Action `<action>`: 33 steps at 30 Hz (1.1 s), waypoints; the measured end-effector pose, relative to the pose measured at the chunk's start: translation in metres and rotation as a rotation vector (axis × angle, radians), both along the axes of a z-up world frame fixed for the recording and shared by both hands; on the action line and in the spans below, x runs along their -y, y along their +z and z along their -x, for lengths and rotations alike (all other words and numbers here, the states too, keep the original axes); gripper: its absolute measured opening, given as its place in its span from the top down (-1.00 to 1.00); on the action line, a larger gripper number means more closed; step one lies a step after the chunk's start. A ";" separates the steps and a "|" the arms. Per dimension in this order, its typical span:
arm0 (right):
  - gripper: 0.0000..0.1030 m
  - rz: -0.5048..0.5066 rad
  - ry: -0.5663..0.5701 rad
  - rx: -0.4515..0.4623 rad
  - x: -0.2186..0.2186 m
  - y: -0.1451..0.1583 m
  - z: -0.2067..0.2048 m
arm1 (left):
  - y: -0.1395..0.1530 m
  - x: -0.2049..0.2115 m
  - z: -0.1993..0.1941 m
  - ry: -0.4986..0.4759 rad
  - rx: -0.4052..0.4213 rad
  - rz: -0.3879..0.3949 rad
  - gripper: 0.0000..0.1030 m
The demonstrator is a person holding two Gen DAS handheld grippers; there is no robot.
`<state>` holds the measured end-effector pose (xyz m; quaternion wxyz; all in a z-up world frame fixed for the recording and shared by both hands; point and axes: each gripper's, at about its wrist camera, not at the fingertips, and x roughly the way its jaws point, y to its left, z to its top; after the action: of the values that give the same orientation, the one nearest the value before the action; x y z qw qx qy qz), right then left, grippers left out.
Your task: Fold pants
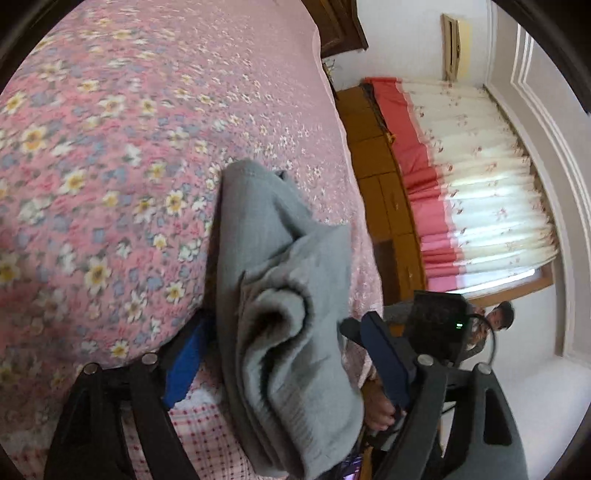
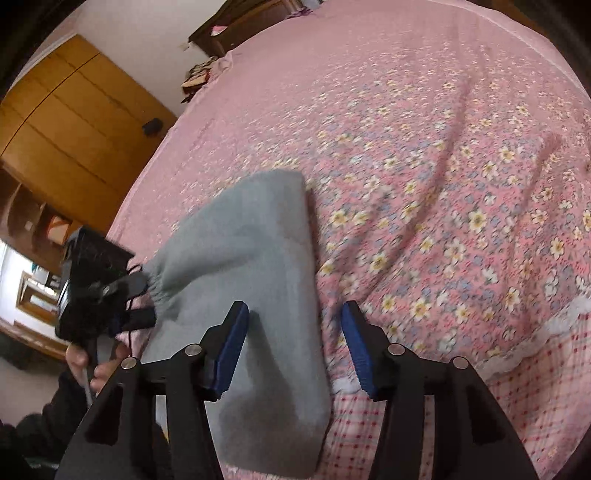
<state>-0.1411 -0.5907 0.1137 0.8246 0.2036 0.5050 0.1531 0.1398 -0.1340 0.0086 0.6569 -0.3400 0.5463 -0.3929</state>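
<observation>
Grey pants (image 1: 280,258) lie folded in a thick bundle on the pink flowered bedspread (image 1: 110,147), close to the bed's near edge. In the left wrist view my left gripper (image 1: 284,358) is open wide, and the bunched waistband end rises between its blue pads (image 1: 384,354) without being pinched. In the right wrist view the pants (image 2: 251,251) look flat and smooth. My right gripper (image 2: 295,347) is open above their near end: one pad (image 2: 232,347) is over the cloth, the other is past its right edge. The left gripper (image 2: 96,291) shows at the elastic waistband, held by a hand (image 2: 92,365).
A wooden wardrobe (image 2: 74,122) stands beside the bed, with a red-and-white curtain (image 1: 472,177) over the window. A dark headboard (image 2: 240,22) is at the far end. A checked bed skirt (image 2: 517,406) with a lace trim hangs at the near edge. The flowered bedspread (image 2: 443,166) stretches away beyond the pants.
</observation>
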 end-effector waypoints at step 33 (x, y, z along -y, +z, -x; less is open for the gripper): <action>0.30 -0.198 -0.022 -0.057 -0.019 -0.035 -0.026 | -0.024 0.022 0.028 0.056 -0.069 0.217 0.07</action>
<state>-0.1152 -0.5719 0.0792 0.7875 0.2939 0.5084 0.1871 0.1117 -0.1555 -0.0154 0.6078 -0.4378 0.5131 -0.4191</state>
